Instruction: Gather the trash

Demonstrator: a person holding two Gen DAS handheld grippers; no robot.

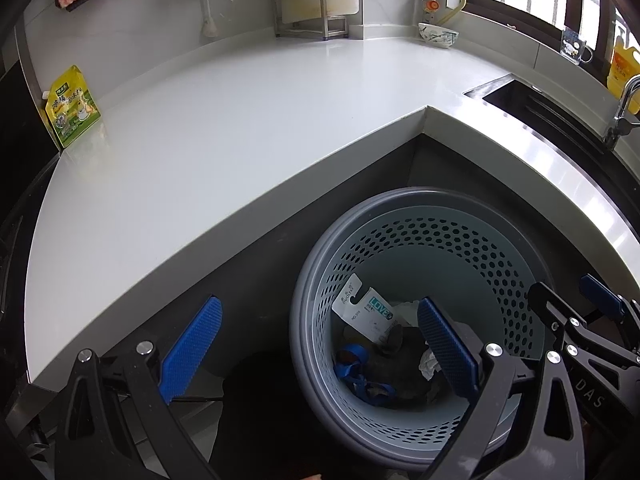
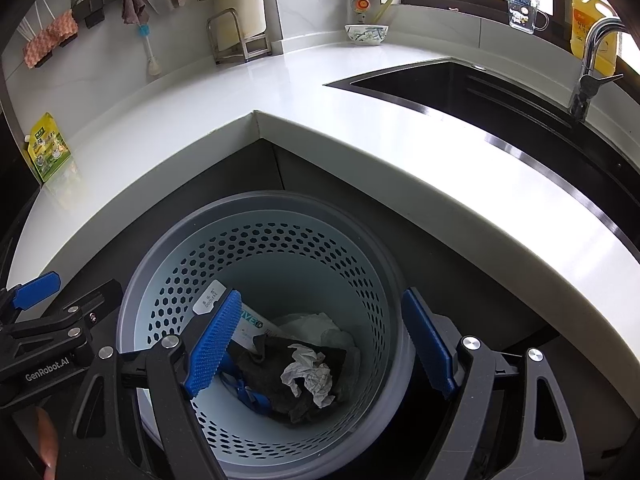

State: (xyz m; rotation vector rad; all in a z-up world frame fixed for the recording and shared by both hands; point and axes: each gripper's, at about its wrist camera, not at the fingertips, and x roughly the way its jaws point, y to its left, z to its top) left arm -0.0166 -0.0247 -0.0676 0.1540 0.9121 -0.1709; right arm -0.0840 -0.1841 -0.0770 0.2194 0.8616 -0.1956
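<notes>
Trash (image 2: 306,372) already lies in the perforated bin (image 2: 276,208) at six o'clock below the table (image 1: 224,120) corner. We hold both grippers' fingers (image 1: 192,354) spread and empty; reaching deeper could snag the bin's rim and tip it.

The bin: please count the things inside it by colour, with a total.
Inside the bin:
White: 3 (package, tissue, crumpled paper)
Dark grey: 1 (cloth)
Blue: 1 (strap)
Total: 5 that can be told apart; more may lie hidden underneath.
</notes>
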